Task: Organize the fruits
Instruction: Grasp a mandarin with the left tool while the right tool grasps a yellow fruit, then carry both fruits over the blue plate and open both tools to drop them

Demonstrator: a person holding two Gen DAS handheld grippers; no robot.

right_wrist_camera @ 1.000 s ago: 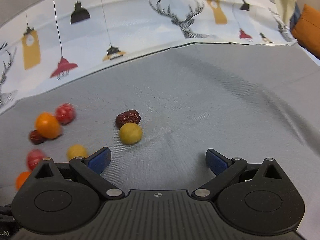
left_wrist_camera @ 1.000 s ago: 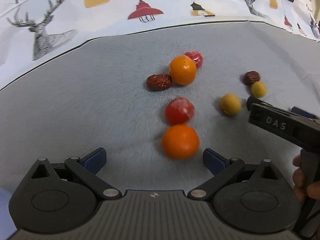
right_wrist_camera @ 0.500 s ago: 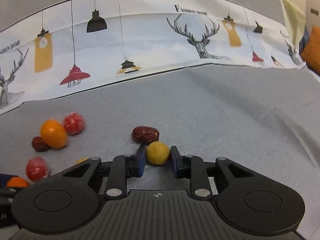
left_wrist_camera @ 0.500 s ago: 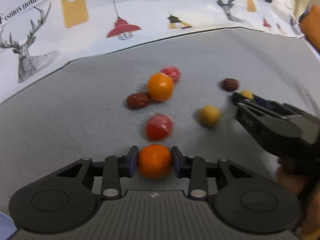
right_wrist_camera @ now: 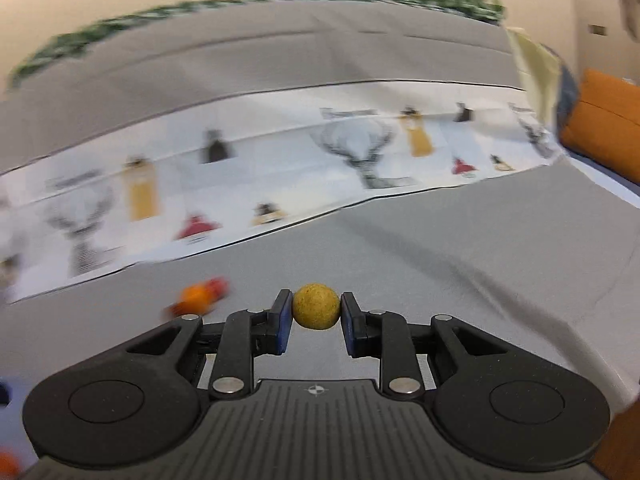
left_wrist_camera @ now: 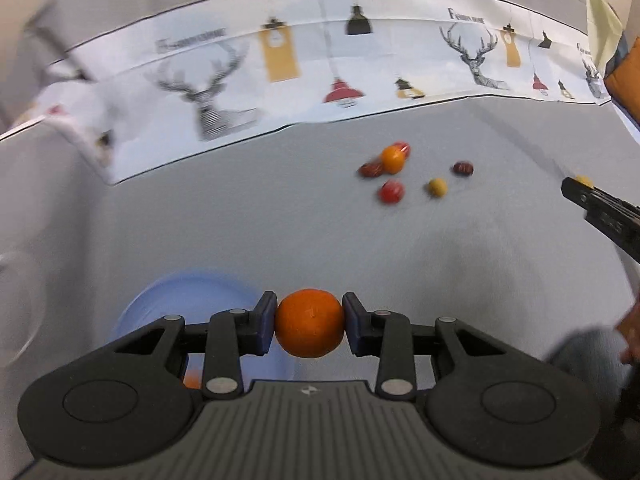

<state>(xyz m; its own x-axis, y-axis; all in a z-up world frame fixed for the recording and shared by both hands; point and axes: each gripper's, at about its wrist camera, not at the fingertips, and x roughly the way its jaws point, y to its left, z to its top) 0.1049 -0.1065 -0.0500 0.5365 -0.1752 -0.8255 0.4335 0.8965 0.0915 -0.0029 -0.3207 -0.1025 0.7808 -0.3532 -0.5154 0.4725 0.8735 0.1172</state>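
My left gripper (left_wrist_camera: 309, 322) is shut on an orange fruit (left_wrist_camera: 309, 323), held above the grey cloth beside a light blue bowl (left_wrist_camera: 160, 312). My right gripper (right_wrist_camera: 316, 312) is shut on a small yellow fruit (right_wrist_camera: 316, 311), lifted off the cloth. In the left wrist view that right gripper (left_wrist_camera: 576, 186) shows at the right edge with the yellow fruit (left_wrist_camera: 583, 180) at its tip. On the cloth lie another orange (left_wrist_camera: 393, 160), a red fruit (left_wrist_camera: 391, 192), a yellow fruit (left_wrist_camera: 437, 187) and two dark red dates (left_wrist_camera: 463, 168).
A white cloth band printed with deer and lamps (left_wrist_camera: 280, 80) runs across the back. A clear glass dish (left_wrist_camera: 16, 304) sits at the far left. An orange cushion (right_wrist_camera: 608, 128) stands at the right. A person's hand (left_wrist_camera: 630, 332) shows at the right edge.
Both grippers closed on their fruits, the left on the orange and the right on the yellow one, then lifted them off the cloth. The left moved leftward toward the blue bowl.
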